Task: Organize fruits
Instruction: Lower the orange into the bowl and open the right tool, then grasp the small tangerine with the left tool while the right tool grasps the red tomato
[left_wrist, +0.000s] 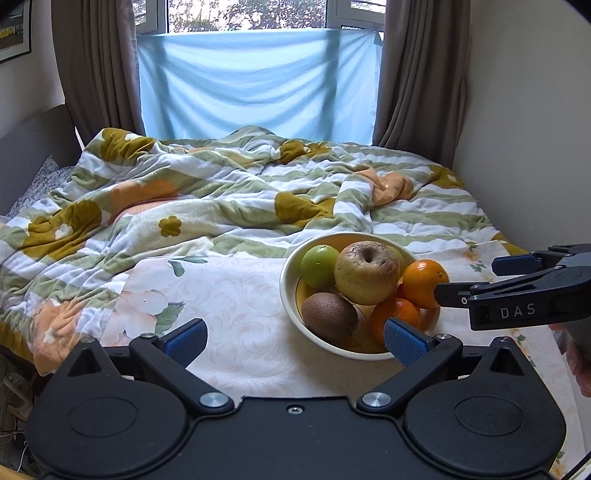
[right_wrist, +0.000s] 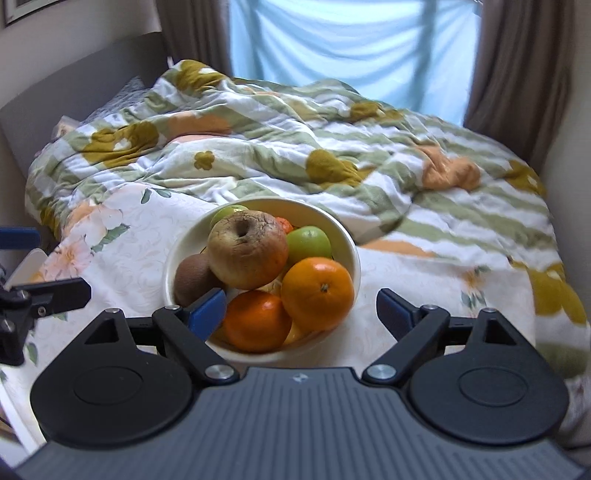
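Observation:
A cream bowl (left_wrist: 291, 266) (right_wrist: 347, 240) stands on a floral cloth on the bed. It holds a wrinkled yellow apple (left_wrist: 365, 271) (right_wrist: 247, 253), a green apple (left_wrist: 318, 266) (right_wrist: 308, 242), a kiwi (left_wrist: 328, 315) (right_wrist: 194, 278) and two oranges (left_wrist: 423, 278) (right_wrist: 317, 293), (right_wrist: 256, 319). My left gripper (left_wrist: 295, 341) is open and empty, left of the bowl's near side. My right gripper (right_wrist: 301, 310) is open just above the near oranges, holding nothing; it also shows in the left wrist view (left_wrist: 476, 277), by the upper orange.
A rumpled striped flower quilt (left_wrist: 221, 192) (right_wrist: 295, 147) covers the bed behind the bowl. Brown curtains (left_wrist: 96, 74) and a blue sheet (left_wrist: 258, 85) hang at the window. A wall stands at the right (left_wrist: 535, 110). The left gripper shows at the left edge of the right wrist view (right_wrist: 37, 295).

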